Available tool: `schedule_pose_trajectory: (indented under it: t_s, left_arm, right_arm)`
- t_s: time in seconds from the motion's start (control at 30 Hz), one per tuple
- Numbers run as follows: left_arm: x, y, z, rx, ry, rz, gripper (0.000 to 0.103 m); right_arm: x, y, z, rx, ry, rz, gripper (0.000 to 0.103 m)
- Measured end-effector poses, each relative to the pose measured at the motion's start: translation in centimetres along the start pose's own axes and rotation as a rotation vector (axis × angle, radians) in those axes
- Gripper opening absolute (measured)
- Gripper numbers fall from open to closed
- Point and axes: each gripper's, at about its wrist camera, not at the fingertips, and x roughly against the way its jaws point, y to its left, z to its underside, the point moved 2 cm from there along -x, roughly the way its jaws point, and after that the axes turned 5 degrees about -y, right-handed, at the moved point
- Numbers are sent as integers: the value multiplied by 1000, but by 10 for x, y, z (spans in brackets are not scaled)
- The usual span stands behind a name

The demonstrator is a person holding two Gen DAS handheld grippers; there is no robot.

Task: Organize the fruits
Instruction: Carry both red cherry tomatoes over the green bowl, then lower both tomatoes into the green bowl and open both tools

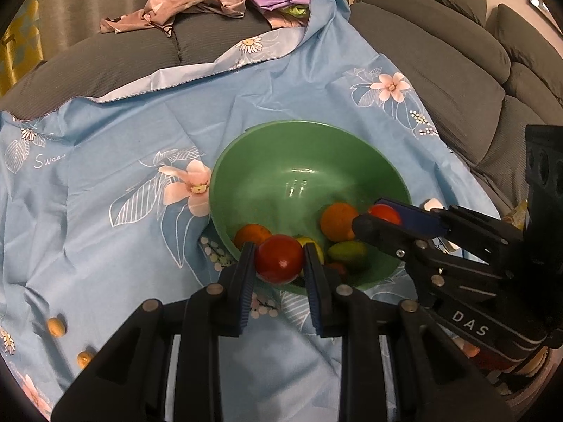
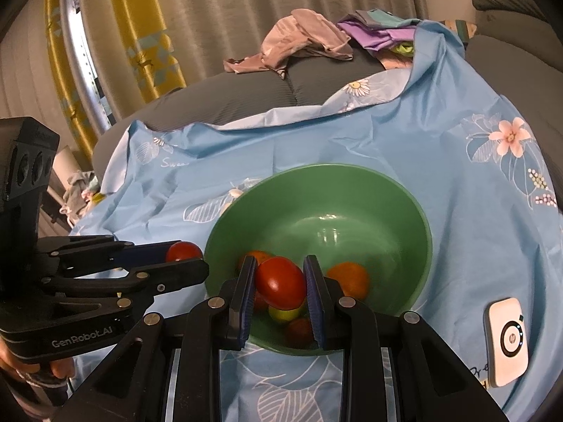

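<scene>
From the left wrist, the left tongs (image 1: 279, 260) pinch a red tomato (image 1: 279, 258) at the green bowl's (image 1: 299, 161) near rim.

From the right wrist, the right tongs (image 2: 280, 283) pinch another tomato (image 2: 280, 282) over the bowl (image 2: 352, 190), which holds oranges (image 2: 348, 279).

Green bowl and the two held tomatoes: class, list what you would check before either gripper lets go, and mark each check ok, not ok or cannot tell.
1. Left gripper grips a red tomato: ok.
2. Right gripper grips the other tomato: ok.
3. Green bowl upright on the blue cloth: ok.
4. Space left in the bowl: ok.
5. Left tomato fully inside the rim: cannot tell.
6. Fingers clear of the oranges: cannot tell.
</scene>
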Motion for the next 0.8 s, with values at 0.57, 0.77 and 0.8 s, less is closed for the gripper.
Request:
schedule_pose_trajectory:
  t_s: [0.57, 0.77, 0.8]
  left_arm:
    - [-32, 1, -2, -10, 41, -9, 27]
    - [-37, 3, -2, -10, 55, -18, 27]
    - [-38, 3, -2, -11, 57, -17, 27]
  right_arm:
    - [-14, -15, 0, -12, 27, 33, 29]
    - [-20, -15, 0, -12, 36, 31, 29]
    - [-20, -16, 0, -12, 37, 32, 29]
